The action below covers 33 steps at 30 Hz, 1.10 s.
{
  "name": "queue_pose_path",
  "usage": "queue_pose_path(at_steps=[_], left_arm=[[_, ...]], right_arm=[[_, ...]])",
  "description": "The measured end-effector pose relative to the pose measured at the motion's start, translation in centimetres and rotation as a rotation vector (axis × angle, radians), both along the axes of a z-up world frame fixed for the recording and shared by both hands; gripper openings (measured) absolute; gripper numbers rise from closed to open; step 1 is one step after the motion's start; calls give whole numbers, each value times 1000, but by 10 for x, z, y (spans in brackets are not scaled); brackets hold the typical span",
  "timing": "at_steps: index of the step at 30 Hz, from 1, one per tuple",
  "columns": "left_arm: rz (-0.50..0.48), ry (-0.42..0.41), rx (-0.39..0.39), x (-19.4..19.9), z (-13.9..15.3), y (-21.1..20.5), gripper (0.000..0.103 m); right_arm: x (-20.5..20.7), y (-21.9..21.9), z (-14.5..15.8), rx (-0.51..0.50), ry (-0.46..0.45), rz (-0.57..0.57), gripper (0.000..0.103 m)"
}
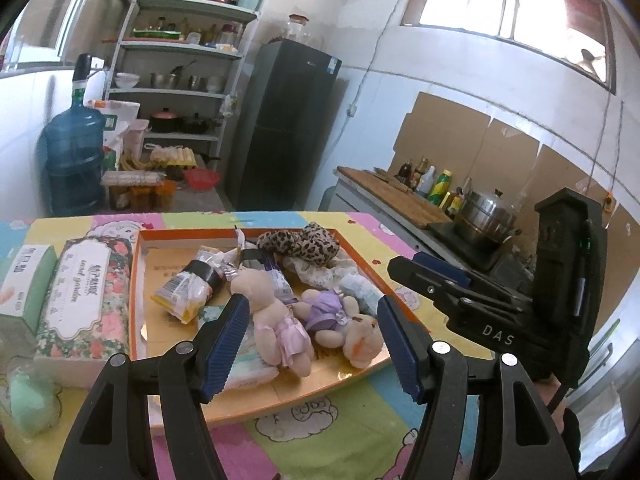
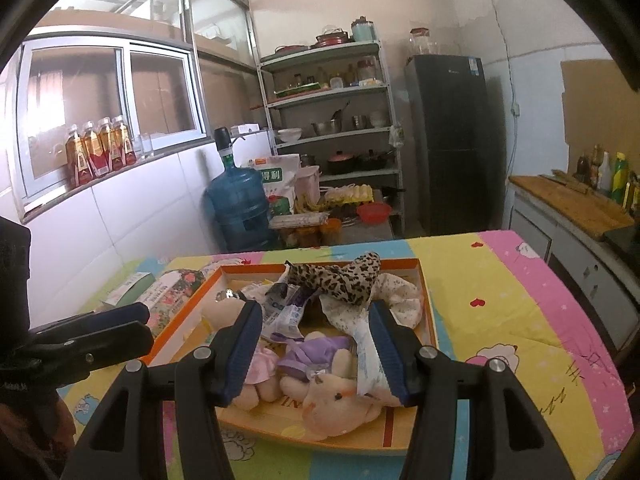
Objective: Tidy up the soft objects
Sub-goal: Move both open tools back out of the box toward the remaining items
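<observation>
An orange-rimmed cardboard tray (image 1: 141, 280) (image 2: 425, 300) on the table holds two plush bears, one in a pink dress (image 1: 276, 320) (image 2: 260, 364), one in a purple dress (image 1: 328, 312) (image 2: 320, 364). It also holds a leopard-print cloth (image 1: 304, 242) (image 2: 340, 276), a white floral cloth (image 2: 400, 296), snack packets (image 1: 188, 292) (image 2: 284, 308) and a white pack (image 1: 248, 368). My left gripper (image 1: 312, 344) is open above the tray's near edge, over the bears. My right gripper (image 2: 316, 352) is open, over the purple bear. It also shows in the left wrist view (image 1: 432, 276).
A floral tissue pack (image 1: 84, 300) (image 2: 172, 288), a green box (image 1: 28, 280) (image 2: 128, 286) and a pale green soft object (image 1: 28, 400) lie left of the tray. The table has a colourful cartoon cloth (image 1: 340, 432) (image 2: 500, 300). A counter with a pot (image 1: 484, 216) stands right.
</observation>
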State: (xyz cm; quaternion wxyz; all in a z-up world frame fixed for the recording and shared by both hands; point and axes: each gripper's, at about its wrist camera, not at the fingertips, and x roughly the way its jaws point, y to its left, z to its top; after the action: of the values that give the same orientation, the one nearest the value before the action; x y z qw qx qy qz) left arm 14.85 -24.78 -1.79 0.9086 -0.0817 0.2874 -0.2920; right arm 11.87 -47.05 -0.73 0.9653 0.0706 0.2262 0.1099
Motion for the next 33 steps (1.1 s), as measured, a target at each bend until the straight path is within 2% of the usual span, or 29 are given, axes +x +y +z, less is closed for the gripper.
queue_pose_path(at_steps=[12,26,33], left_arm=[[21,-48,-28,-26,15,25,68],[96,-78,-26,-58,24,78,68],[179,-106,15,-77,29,117,68]], right_arm=[[-34,18,29,-12,-69,-8,55],[-62,70,33,1,-72,54,55],[-68,105,32,11,-72,112,55]])
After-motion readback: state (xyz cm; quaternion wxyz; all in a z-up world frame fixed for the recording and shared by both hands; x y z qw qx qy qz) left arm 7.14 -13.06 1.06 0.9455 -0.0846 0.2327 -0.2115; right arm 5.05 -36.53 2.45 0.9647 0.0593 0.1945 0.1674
